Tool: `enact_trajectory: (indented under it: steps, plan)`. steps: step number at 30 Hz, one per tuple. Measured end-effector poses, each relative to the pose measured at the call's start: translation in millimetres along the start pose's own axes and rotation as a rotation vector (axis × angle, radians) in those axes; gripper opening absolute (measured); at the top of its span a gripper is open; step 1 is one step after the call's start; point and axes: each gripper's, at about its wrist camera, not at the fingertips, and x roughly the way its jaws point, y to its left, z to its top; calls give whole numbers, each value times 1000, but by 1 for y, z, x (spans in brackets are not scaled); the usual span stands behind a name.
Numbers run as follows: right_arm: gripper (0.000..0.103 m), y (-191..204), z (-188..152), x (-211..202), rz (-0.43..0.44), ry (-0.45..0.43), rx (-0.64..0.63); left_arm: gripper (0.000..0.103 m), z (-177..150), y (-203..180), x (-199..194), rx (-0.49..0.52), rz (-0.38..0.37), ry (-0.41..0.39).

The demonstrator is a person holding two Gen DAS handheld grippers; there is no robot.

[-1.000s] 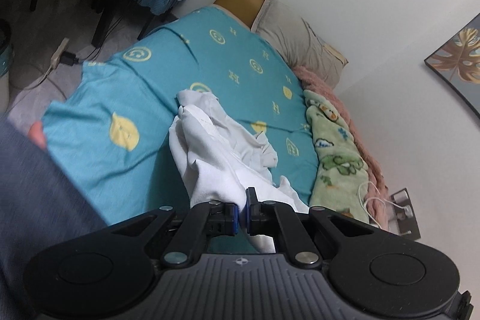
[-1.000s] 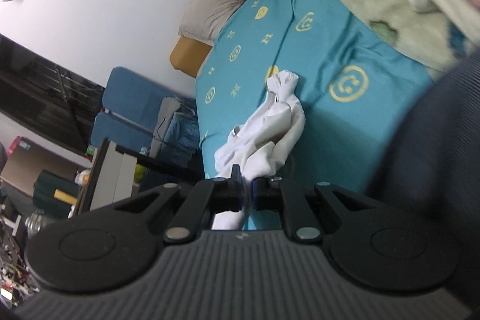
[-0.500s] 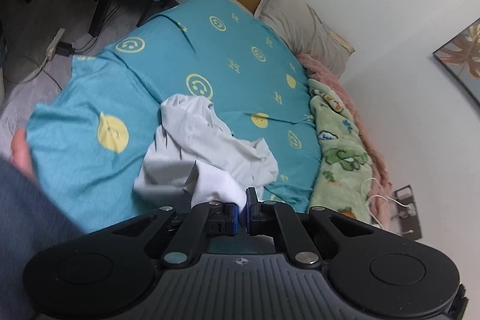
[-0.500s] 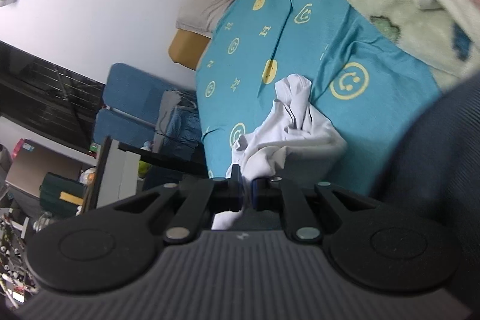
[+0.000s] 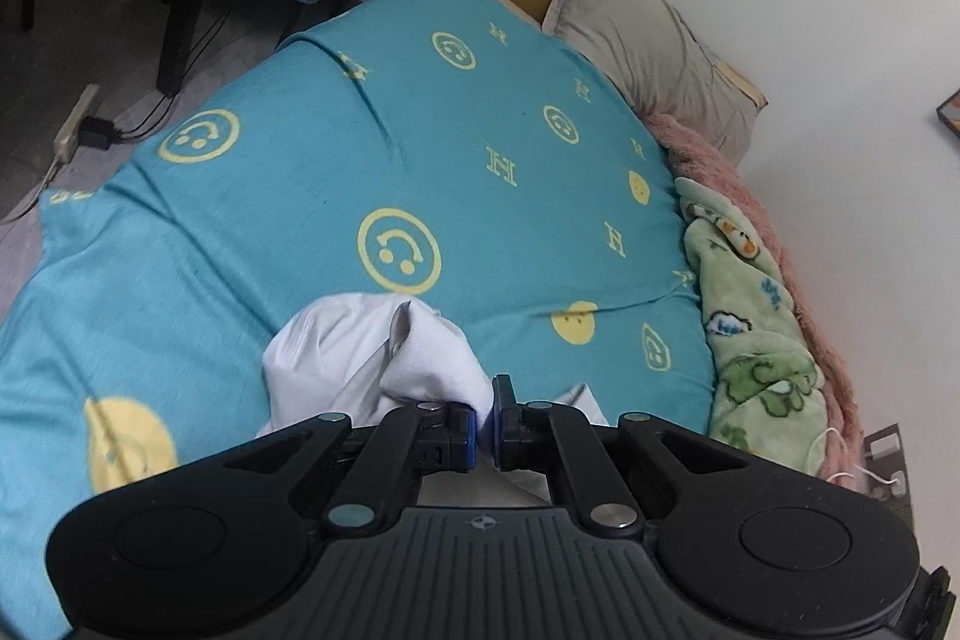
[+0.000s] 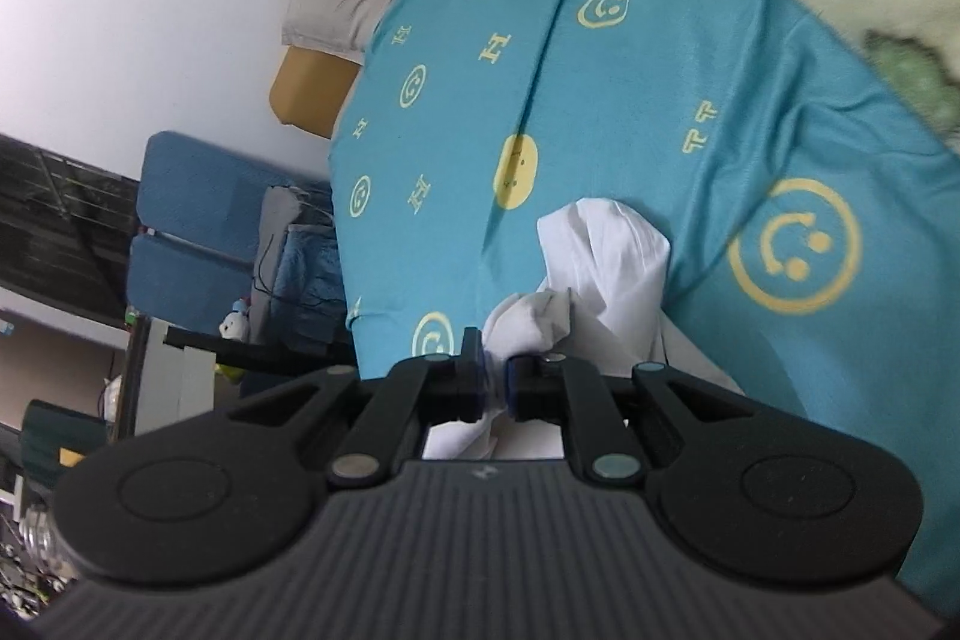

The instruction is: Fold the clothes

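Now both hand-held grippers, L & R, clamped on white garment

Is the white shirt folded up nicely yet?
Not yet. The white shirt is a crumpled heap on the blue bedsheet, pinched by the left gripper and right gripper.

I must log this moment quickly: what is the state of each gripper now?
Left gripper: closed, pinching the white garment.
Right gripper: closed, pinching the same white garment.
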Motion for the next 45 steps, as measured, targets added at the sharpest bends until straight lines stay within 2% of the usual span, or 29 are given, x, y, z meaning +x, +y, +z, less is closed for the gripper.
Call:
enact_trajectory:
  steps: [4, 8, 10, 14, 15, 16, 17, 18, 19, 20, 21, 23, 25, 26, 27, 29, 31, 33, 37, 41, 45]
  plan:
    - [12, -12, 8, 30, 19, 28, -22, 5, 1, 17, 31, 20, -16, -4]
    - [12, -13, 15, 56, -7, 54, -58, 5, 6, 23, 52, 51, -11, -10]
    - [12, -6, 21, 68, -25, 56, -117, 5, 13, 21, 63, 71, -5, -27]
    - [15, -8, 29, 83, -44, 76, -125, 5, 13, 19, 80, 106, 28, -25]
    - [20, -11, 30, 82, -38, 81, -117, 6, 11, 17, 80, 131, 34, -28]
    - [38, -12, 30, 79, -24, 77, -117, 6, 9, 15, 80, 155, 41, -32]
    - [51, -13, 29, 76, -10, 73, -117, 9, 7, 12, 78, 185, 45, -36]
    - [80, -12, 28, 72, 2, 60, -120, 14, 5, 8, 74, 216, 46, -44]
    - [87, -9, 25, 67, 18, 49, -141, 31, 3, 5, 70, 246, 47, -53]
    - [87, -5, 22, 61, 33, 38, -162, 44, 1, 1, 66, 276, 47, -62]
    - [88, -2, 19, 56, 48, 28, -185, 49, -3, -2, 60, 306, 45, -75]
    - [86, 9, 9, 48, 65, 18, -274, 68, -11, -8, 49, 361, 33, -91]
    - [87, 20, -3, 40, 62, -5, -368, 74, -21, -11, 48, 405, 45, -90]
    - [82, 25, -9, 39, 48, -8, -425, 74, -25, -12, 47, 427, 51, -89]
    - [66, 29, -14, 41, 22, -1, -487, 75, -30, -14, 47, 449, 58, -88]
    - [56, 36, -24, 53, -66, 19, -596, 75, -40, -11, 55, 460, 93, -79]
    - [41, 32, -27, 71, -124, 42, -638, 75, -46, -7, 66, 486, 134, -76]
    - [40, 29, -27, 89, -162, 57, -669, 75, -45, -4, 77, 491, 164, -66]
    - [38, 27, -26, 110, -181, 51, -745, 75, -41, -2, 93, 504, 208, -70]
    - [38, 26, -30, 105, -183, 43, -757, 75, -44, -5, 89, 517, 217, -70]
    - [41, 33, -43, 86, -192, 28, -783, 75, -55, -7, 67, 521, 207, -68]
